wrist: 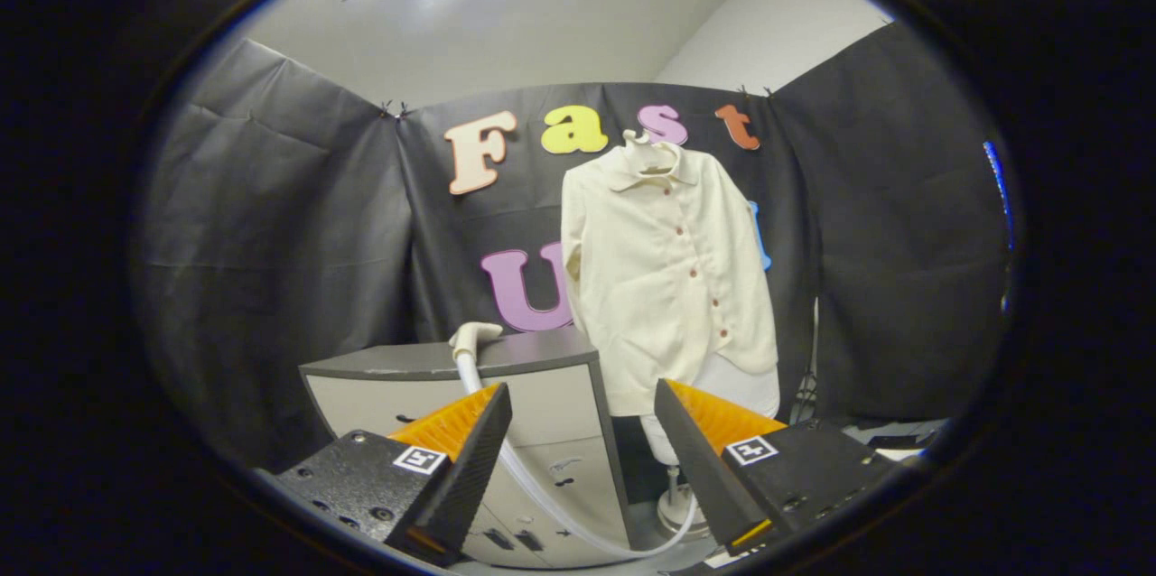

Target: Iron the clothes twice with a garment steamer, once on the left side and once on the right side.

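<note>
Cream shirt (668, 278) hangs buttoned; gripper (582, 459) open.

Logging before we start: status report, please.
Gripper open, empty. Steamer head rests on cabinet, beyond the fingers. Shirt hangs behind, untouched. Hose loops ahead.

A cream button-front shirt (668, 278) with small reddish-brown buttons hangs beside a grey drawer cabinet (506, 432); the white steamer head (474, 337) trails a translucent white hose (560, 504).
</note>
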Demonstrator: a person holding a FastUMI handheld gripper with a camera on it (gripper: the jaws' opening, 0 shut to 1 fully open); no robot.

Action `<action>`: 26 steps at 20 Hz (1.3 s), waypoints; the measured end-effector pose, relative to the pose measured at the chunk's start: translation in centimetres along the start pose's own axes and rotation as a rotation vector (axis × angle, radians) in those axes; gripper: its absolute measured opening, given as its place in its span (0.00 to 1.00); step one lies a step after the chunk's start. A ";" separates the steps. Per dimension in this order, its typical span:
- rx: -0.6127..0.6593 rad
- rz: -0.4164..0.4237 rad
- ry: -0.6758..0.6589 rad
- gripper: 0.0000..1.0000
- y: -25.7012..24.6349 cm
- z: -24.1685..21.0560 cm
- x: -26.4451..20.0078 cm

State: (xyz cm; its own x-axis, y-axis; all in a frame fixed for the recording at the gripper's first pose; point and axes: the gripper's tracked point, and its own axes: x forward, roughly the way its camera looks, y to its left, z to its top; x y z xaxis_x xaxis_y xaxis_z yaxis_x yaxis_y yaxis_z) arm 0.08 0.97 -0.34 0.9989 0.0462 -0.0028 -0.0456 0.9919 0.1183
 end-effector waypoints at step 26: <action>-0.178 0.340 0.456 0.97 17.6 -2.1 25.1</action>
State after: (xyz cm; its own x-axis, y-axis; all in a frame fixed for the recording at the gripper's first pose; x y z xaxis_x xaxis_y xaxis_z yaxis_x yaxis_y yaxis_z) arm 24.29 19.82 -0.43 0.8257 0.3715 -0.4245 -0.4019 0.9155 0.0194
